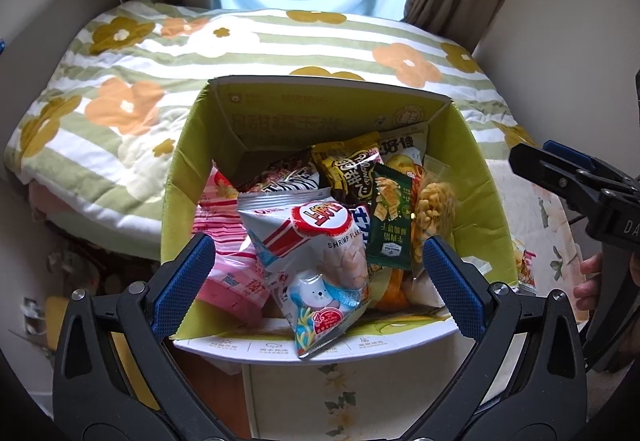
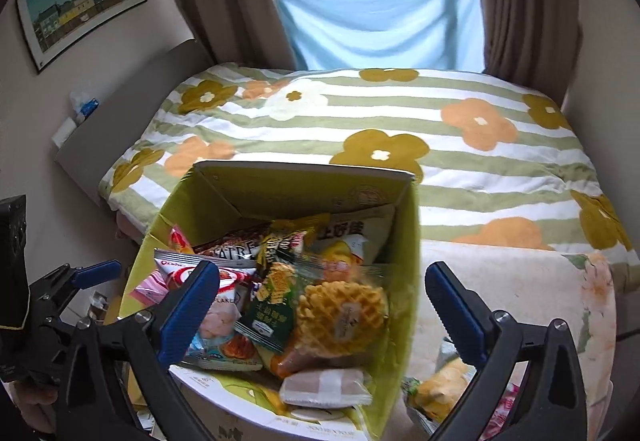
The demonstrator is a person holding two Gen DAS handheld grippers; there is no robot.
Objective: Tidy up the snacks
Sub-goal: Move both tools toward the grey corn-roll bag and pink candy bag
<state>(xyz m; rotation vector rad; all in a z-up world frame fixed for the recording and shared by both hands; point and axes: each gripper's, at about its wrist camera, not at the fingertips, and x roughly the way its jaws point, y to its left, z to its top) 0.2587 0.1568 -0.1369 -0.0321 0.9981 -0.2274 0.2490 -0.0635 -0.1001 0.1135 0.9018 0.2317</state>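
Note:
An open green cardboard box (image 1: 180,177) holds several snack packets. A white shrimp-flakes bag (image 1: 320,265) lies on top near the front, beside a dark green cracker packet (image 1: 390,221) and a clear pack of yellow snacks (image 1: 434,209). My left gripper (image 1: 320,289) is open and empty above the box's near side. In the right wrist view the same box (image 2: 408,261) shows a wrapped waffle (image 2: 344,313) on top, blurred. My right gripper (image 2: 320,313) is open and empty above it. More packets (image 2: 440,389) lie outside the box at lower right.
The box stands in front of a bed with a striped floral blanket (image 2: 400,129). A floral cloth (image 2: 540,293) covers the surface right of the box. Curtains and a window are behind the bed. The other gripper shows at each view's edge (image 1: 580,185).

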